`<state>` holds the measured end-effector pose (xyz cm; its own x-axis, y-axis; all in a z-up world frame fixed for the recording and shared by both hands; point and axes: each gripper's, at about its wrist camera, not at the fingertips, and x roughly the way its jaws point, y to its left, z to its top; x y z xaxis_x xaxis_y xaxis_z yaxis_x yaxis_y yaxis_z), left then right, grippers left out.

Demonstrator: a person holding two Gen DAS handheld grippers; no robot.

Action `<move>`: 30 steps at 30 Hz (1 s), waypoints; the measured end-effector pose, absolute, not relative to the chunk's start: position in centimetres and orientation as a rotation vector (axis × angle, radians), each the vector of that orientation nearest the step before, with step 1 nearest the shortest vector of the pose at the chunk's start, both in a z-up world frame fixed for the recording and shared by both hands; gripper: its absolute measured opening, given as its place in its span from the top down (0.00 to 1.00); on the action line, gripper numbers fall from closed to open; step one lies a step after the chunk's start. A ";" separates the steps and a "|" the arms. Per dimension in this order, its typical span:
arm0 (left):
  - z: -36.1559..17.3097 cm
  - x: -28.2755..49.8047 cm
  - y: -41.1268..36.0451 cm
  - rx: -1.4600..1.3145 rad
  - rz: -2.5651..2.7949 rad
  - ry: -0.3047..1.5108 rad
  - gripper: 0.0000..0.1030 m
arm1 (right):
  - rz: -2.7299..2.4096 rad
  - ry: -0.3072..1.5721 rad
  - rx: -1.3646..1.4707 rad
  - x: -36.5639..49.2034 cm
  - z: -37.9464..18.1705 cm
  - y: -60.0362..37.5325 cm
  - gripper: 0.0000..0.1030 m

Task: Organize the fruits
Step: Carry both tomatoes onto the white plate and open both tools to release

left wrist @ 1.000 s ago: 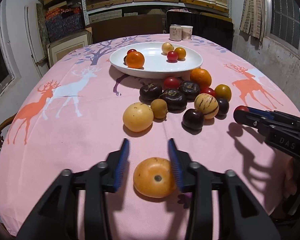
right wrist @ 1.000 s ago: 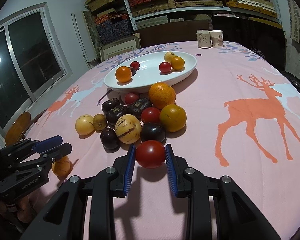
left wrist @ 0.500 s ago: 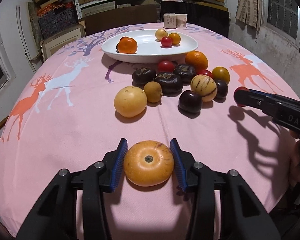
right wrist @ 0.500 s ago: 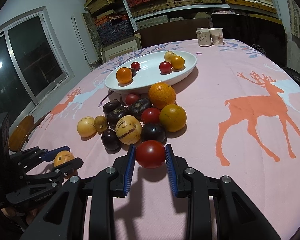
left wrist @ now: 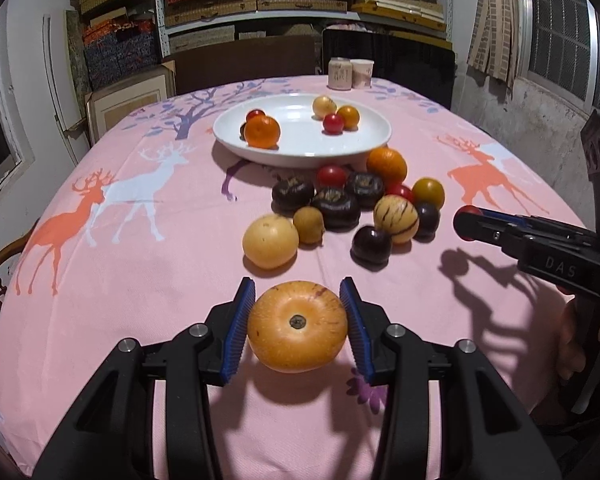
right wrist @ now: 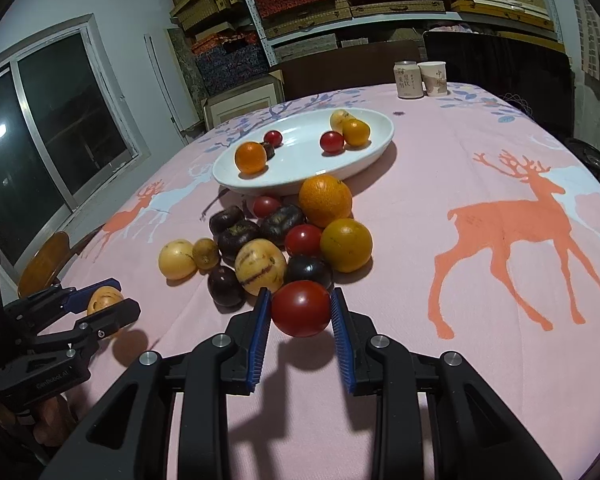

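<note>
My left gripper (left wrist: 298,326) is shut on a round orange-yellow fruit (left wrist: 297,326) and holds it above the pink cloth; it also shows in the right wrist view (right wrist: 105,300). My right gripper (right wrist: 300,310) is shut on a red tomato (right wrist: 301,308), lifted just off the cloth; the tomato also shows in the left wrist view (left wrist: 469,216). A white oval plate (left wrist: 300,146) with several small fruits stands at the far middle. A pile of loose fruits (left wrist: 340,210) lies in front of it.
A can (right wrist: 408,79) and a paper cup (right wrist: 433,77) stand at the table's far edge. A wooden chair back (right wrist: 44,264) is at the left edge. Shelves with boxes are behind the table.
My left gripper closed around the orange-yellow fruit and lifted it. My right gripper, still holding the tomato, rose slightly off the cloth.
</note>
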<state>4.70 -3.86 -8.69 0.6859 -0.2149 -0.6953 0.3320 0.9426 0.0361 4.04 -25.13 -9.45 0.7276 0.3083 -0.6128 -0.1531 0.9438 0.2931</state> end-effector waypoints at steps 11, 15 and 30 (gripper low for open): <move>-3.7 14.0 -8.2 0.190 -0.353 0.682 0.58 | 0.285 0.671 0.198 13.4 -0.6 -27.0 0.70; -4.3 20.2 -10.1 0.171 -0.361 0.713 0.58 | 0.296 0.717 0.200 20.4 -0.5 -26.7 0.70; -9.3 30.1 -13.2 0.213 -0.360 0.887 0.49 | 0.287 0.851 0.081 32.5 -7.2 -23.9 0.58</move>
<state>30.15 -13.15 -9.31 0.5777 -0.2175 -0.7867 0.3919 0.9194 0.0336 32.50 -23.94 -7.17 0.6231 0.2821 -0.7294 -0.2178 0.9584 0.1846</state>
